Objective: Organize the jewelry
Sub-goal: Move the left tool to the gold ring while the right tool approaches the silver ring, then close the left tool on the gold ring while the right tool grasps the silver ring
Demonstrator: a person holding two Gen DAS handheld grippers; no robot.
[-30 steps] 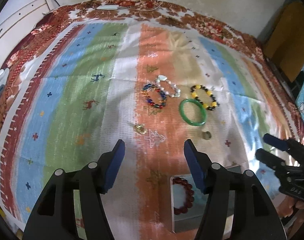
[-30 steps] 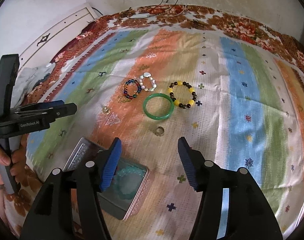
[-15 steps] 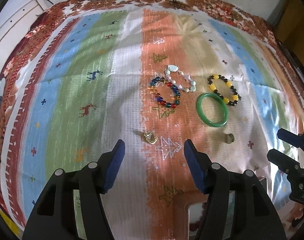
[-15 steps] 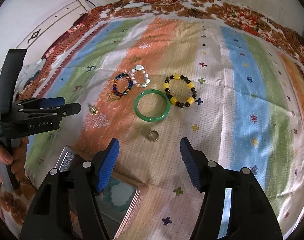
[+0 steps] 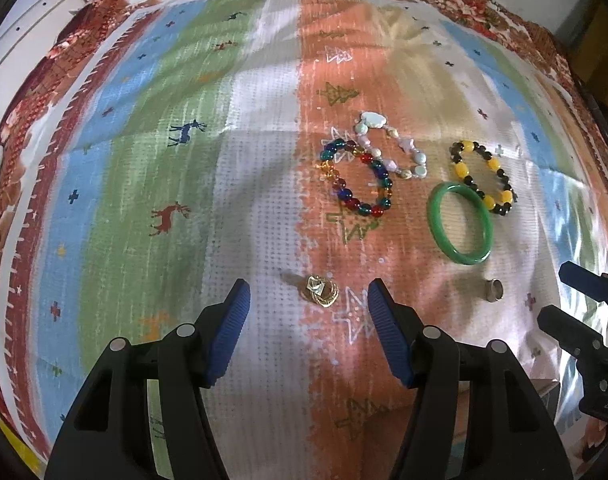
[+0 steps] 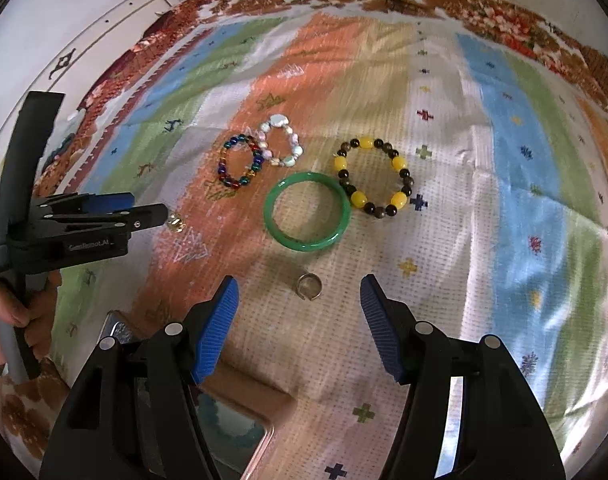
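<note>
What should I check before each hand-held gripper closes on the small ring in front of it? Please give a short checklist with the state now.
1. Left hand-held gripper open: ok.
2. Gold ring lies between its fingertips: ok.
3. Right hand-held gripper open: ok.
4. Silver ring centred between its fingertips: ok.
5. Green bangle apart from the silver ring: ok.
6. Fingertips low enough to touch the striped cloth: cannot tell.

Left hand-held gripper (image 5: 306,306) has advanced (jaws spread) to the gold ring (image 5: 319,290).
</note>
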